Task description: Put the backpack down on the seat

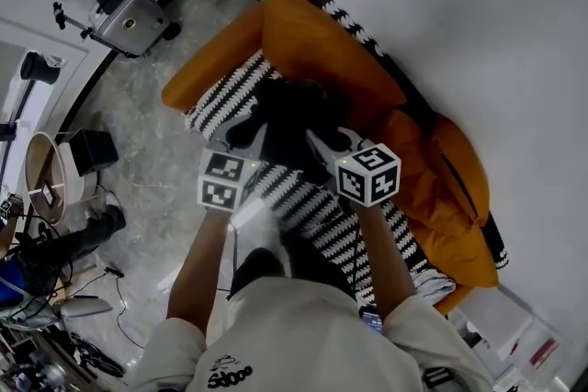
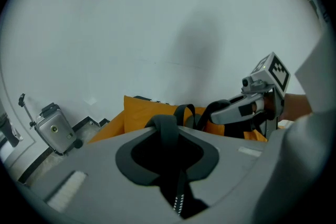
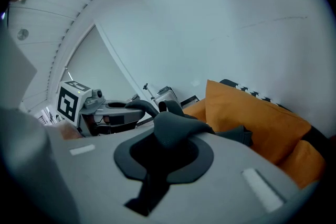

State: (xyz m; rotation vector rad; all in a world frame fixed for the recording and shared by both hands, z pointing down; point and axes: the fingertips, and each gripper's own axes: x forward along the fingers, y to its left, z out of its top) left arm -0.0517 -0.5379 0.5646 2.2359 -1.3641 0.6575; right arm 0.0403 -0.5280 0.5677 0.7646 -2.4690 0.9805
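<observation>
Two grips carry the load: the left gripper point(image 1: 241, 139) is clenched on a black strap point(image 2: 164, 124), and the right gripper point(image 1: 342, 144) is pinched on a thicker padded strap point(image 3: 176, 126). In each gripper view the webbing fills the narrow gap between the jaws. The backpack point(image 1: 292, 110) hangs between them at about 12 o'clock from the person. It is over the striped seat point(image 1: 228, 95) and just in front of the orange cushion point(image 1: 322, 60), which leans at its 1 o'clock. Whether its base already touches the seat cannot be told from these views. To do the step well, I judge that both hands should sink together and level, so the bag goes down base first rather than tipping toward 9 or 3 o'clock. Neither strap should be let go until the weight rests fully on the fabric and the straps go slack. Leaning the back panel toward the cushion at 12 o'clock would probably help it stay upright, and the seat's front edge is best avoided. Both forearms reach up from 6 o'clock, roughly parallel and close together. The grippers point forward and somewhat downward, with their marker cubes uppermost at 7 and 5 o'clock of the bag. A suitcase point(image 1: 129, 14) stands well apart on the floor at 10 o'clock.
</observation>
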